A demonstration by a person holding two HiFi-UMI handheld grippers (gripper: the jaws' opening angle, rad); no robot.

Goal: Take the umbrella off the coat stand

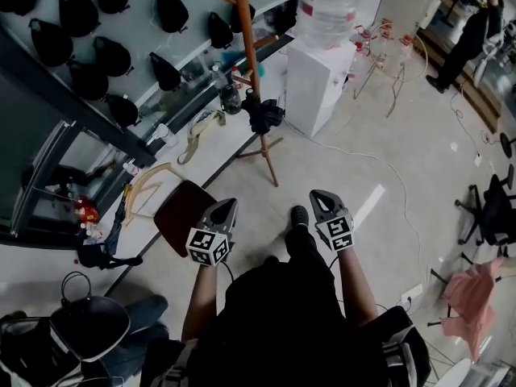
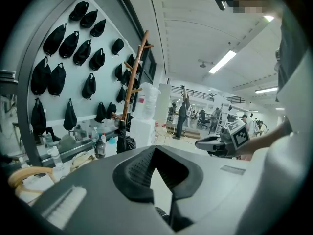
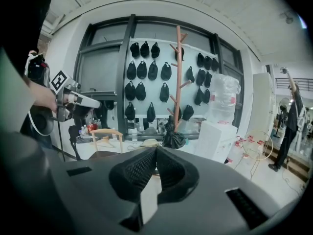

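The person's dark shirt [image 1: 274, 313] fills the bottom of the head view. Just beyond it the left gripper [image 1: 227, 206] and right gripper [image 1: 320, 197] point forward side by side, the 2 with jaws pressed together on nothing. The black folded umbrella [image 1: 264, 115] hangs low on the wooden coat stand [image 1: 245, 31], well ahead of both.

Right gripper [image 3: 156, 150], fingers [image 3: 139, 170] together, coat stand [image 3: 179, 67] ahead, black umbrella [image 3: 173, 138] hanging.

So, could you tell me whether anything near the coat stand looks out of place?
Nothing at the coat stand itself; the black umbrella hangs bunched on it. Farther right, a pink cloth lies crumpled on the floor.
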